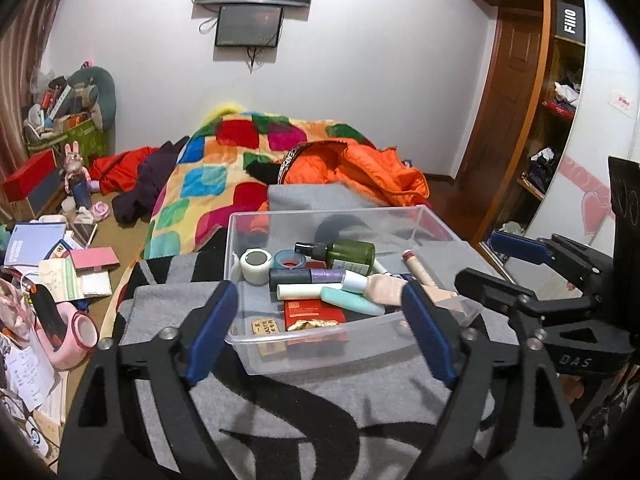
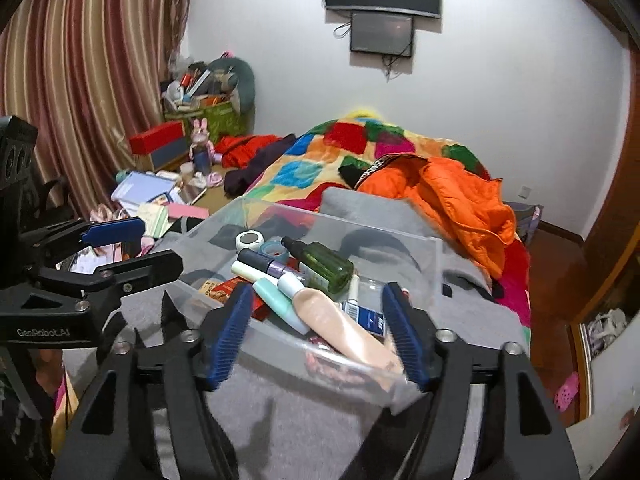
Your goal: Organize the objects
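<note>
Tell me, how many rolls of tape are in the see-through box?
2. A white roll of tape lies at the clear plastic box's far left, and a blue roll of tape sits just right of it. More could hide under the bottles.

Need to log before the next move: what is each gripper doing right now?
Left gripper: open, holding nothing; the clear bin sits in front of its fingers.
Right gripper: open, holding nothing, at the bin's near corner.
</note>
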Demonstrator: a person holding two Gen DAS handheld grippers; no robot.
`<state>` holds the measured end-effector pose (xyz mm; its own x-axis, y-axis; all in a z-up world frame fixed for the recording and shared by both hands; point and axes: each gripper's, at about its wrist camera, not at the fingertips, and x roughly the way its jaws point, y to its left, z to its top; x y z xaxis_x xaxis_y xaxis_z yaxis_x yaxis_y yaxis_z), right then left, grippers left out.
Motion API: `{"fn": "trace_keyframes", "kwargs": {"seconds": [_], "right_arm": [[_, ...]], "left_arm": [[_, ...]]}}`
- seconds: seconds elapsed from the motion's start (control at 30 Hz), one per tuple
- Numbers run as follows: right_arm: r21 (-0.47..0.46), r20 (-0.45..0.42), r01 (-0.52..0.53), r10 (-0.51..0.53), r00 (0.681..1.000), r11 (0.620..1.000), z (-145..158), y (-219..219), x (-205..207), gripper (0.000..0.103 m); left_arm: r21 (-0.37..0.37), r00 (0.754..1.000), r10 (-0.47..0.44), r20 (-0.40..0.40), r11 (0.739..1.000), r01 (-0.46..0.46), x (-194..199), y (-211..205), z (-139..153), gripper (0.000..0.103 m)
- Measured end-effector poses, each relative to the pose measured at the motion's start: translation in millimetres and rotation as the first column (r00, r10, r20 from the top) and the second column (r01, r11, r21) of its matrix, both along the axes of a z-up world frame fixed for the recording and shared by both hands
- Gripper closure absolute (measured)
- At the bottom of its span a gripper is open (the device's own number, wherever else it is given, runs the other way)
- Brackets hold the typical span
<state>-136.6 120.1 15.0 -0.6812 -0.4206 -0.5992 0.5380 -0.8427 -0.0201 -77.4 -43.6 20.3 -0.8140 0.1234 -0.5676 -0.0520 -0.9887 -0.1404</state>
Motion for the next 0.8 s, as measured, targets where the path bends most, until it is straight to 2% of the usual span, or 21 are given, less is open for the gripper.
{"fn": "trace_keyframes", "kwargs": {"seconds": [0.07,0.13,0.33,0.5,0.8], "right_arm": [[-0.014,-0.013,0.025,-0.025,1.000,1.000,-0.1,6.1,6.3,0.024],[-0.028,-0.024,0.047,-0.048,0.999,0.998,-0.2,13.1,12.4,0.022],[-0.041,-0.031,0.089,-0.090,0.995,0.995,-2.6,26.0,25.1,0.021],[-0.042,-0.025,0.083,-0.084,0.996,0.996,-5.5,27.9,31.4,0.021],[-0.018,-0.029,0.068,-0.069,0.997,0.998,-13.0,20.8,37.0,0.021]], "left_arm": [[-0.007,1.000,0.003,-0.019,1.000,-0.003,6.4,3.5,0.2,0.009],[-0.016,1.000,0.002,-0.027,1.000,-0.003,10.4,6.4,-0.8,0.009],[0.000,0.999,0.007,-0.034,1.000,-0.007,21.0,9.9,-8.5,0.007],[0.029,0.999,0.020,-0.032,0.999,-0.019,25.1,8.5,-14.9,0.007],[0.020,1.000,0.025,-0.017,0.999,-0.025,28.0,11.2,-20.9,0.007]]}}
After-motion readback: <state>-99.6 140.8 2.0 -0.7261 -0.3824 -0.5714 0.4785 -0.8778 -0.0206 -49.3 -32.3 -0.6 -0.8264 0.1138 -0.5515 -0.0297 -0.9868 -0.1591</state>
